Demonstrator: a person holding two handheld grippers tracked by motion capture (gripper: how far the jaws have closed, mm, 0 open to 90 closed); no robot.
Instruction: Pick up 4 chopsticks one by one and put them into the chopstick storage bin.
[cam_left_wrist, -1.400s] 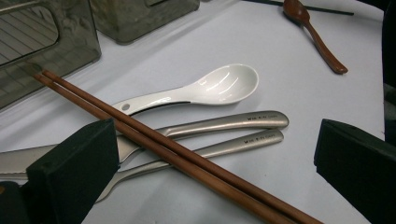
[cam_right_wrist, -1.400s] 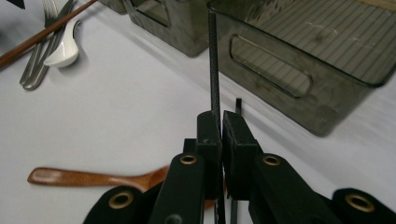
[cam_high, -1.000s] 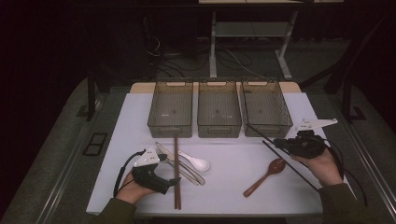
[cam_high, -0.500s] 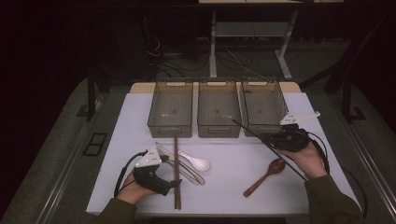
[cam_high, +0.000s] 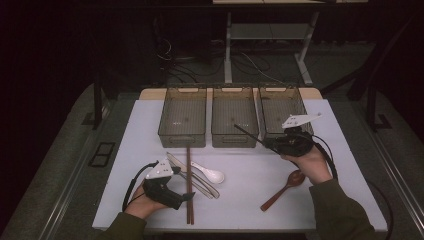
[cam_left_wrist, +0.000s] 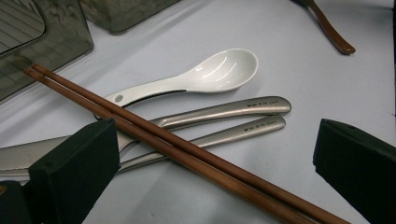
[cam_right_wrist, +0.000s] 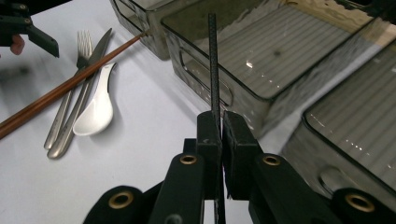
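The right hand-held gripper (cam_right_wrist: 218, 128) is clamping a black chopstick (cam_right_wrist: 214, 60), pointing at ten o'clock toward the middle bin (cam_high: 234, 117); gripped at one end, it could pivot and miss. The left hand-held gripper (cam_left_wrist: 215, 158) is standing apart.

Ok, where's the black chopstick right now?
The black chopstick is clamped in the right gripper, right of centre in the high view, its tip reaching over the middle bin.

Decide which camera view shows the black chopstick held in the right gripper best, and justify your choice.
The right gripper view: the black chopstick rises from the closed fingers, its ribbed tip over the middle bin. In the high view it is a thin dark line ahead of the right gripper.
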